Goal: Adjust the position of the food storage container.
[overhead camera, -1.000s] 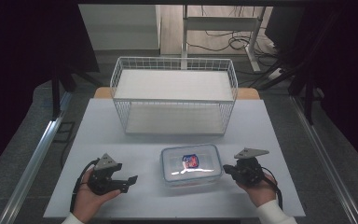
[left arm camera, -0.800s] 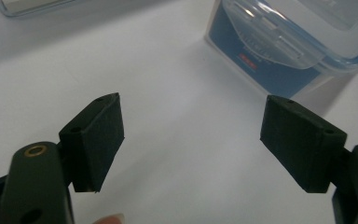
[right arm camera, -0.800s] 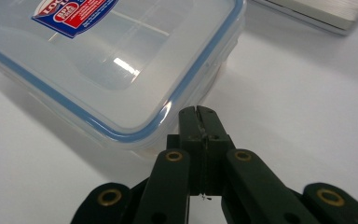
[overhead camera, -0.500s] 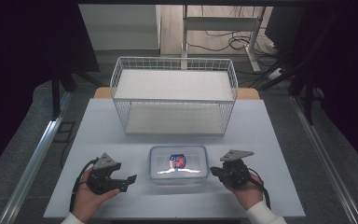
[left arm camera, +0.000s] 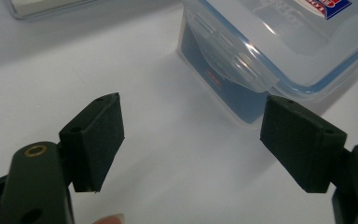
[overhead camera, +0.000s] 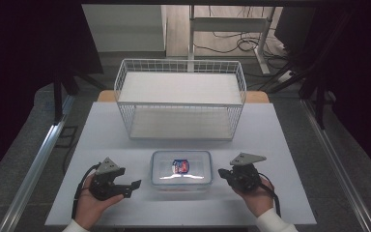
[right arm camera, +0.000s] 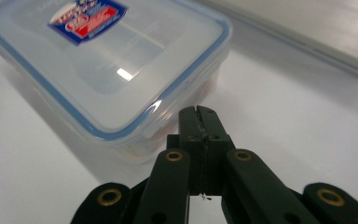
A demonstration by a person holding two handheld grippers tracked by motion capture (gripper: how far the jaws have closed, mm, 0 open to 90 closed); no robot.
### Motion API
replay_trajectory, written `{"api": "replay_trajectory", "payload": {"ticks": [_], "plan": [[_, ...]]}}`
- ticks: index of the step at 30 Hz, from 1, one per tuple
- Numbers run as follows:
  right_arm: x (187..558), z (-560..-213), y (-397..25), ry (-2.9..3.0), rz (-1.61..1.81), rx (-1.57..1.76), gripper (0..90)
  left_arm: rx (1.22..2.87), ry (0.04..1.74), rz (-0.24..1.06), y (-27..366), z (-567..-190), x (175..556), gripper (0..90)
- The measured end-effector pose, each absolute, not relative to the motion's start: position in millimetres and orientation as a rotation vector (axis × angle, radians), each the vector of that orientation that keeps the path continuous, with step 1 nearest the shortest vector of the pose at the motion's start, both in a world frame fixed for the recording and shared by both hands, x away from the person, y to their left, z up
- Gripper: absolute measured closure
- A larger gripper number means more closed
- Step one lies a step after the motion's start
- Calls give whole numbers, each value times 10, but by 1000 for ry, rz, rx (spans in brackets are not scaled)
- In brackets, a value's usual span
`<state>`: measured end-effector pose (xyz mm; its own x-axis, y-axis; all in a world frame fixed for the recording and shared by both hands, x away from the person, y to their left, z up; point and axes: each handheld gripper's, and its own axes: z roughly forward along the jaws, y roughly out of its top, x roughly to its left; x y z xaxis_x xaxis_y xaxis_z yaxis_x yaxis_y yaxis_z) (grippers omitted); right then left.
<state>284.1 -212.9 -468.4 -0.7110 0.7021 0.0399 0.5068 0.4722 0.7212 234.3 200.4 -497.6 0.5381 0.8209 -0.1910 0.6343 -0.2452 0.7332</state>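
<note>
A clear plastic lunch box [overhead camera: 181, 168] with a blue-sealed lid and a red-and-blue sticker lies on the white table [overhead camera: 125, 140] near the front edge. My left gripper [overhead camera: 134, 187] rests to its left, open, its jaws wide apart and nothing between them. In the left gripper view [left arm camera: 191, 140] the lunch box [left arm camera: 270, 42] and its side latch lie just ahead. My right gripper [overhead camera: 222, 173] sits at the box's right side, shut with nothing in it. In the right gripper view its closed tips [right arm camera: 199, 116] are close beside the lunch box [right arm camera: 116, 65].
A white wire basket [overhead camera: 180, 99] stands at the back of the table, behind the box. Its base edge [right arm camera: 307, 32] shows in the right gripper view. Table edges lie near both hands at the front.
The lunch box has slid left across the table, with my right gripper following at its right side. The left gripper has stayed in place.
</note>
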Motion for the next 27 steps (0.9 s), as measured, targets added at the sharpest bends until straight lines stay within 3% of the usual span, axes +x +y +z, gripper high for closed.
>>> {"api": "replay_trajectory", "payload": {"ticks": [5,10,15,27], "plan": [[2846,-4704,-2227,2447,1121,1059,878,1947,1176,285,1995,-4945,2372,209],[2833,-4708,-2317,2392,1207,1098,577,1951,1167,280,1980,-4947,2380,209],[2845,-4692,-2349,2330,1236,1161,445,1946,1168,282,1996,-4952,2361,210],[2906,-4706,-2360,2337,1226,1193,390,1929,1186,308,2085,-4954,2330,215]]}}
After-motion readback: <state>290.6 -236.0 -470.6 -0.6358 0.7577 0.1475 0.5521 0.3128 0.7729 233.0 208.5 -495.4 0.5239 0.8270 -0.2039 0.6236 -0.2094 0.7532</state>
